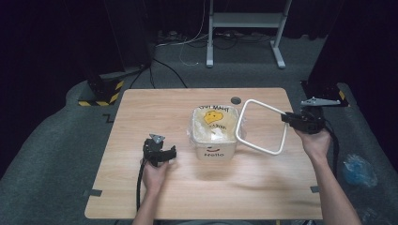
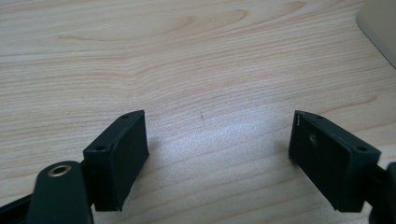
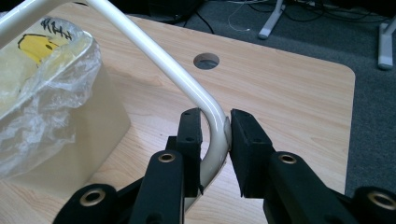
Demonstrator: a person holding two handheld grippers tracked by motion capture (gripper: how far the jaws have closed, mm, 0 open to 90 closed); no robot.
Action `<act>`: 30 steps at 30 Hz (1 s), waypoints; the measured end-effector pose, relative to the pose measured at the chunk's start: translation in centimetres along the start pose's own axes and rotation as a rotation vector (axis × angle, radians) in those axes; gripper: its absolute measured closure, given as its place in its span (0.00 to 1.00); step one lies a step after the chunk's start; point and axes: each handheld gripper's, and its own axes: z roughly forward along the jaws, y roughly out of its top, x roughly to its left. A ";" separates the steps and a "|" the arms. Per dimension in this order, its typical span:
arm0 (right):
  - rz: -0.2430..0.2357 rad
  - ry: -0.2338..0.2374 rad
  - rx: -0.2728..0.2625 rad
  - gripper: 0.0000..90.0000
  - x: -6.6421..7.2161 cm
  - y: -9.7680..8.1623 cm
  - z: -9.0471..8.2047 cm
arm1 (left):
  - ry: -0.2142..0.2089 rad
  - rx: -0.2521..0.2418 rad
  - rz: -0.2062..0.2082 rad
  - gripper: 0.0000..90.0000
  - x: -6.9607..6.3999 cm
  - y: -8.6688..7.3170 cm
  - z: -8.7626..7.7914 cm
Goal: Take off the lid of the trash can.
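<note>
Showing right gripper [image 3: 215, 135] clamping white ring [image 3: 154, 51].

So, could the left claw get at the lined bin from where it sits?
Probably yes. The left claw rests open on the table beside the bin, bare wood between. The right claw holds the white frame on the far side.

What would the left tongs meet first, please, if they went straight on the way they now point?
Probably the light wooden table: the open left tongs look down at bare wood. The cream square bin sits off to one side.
</note>
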 end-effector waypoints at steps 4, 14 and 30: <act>0.010 -0.002 0.003 0.83 -0.4 -0.5 0.0 | 0.000 0.000 0.000 0.22 0.0 0.0 0.0; 0.029 -0.011 0.025 0.83 -1.3 -2.1 0.1 | 0.000 -0.001 0.000 0.22 0.0 0.0 0.0; 0.049 -0.007 0.051 0.83 -2.2 -4.0 0.1 | 0.000 -0.001 -0.002 0.22 0.0 0.0 0.0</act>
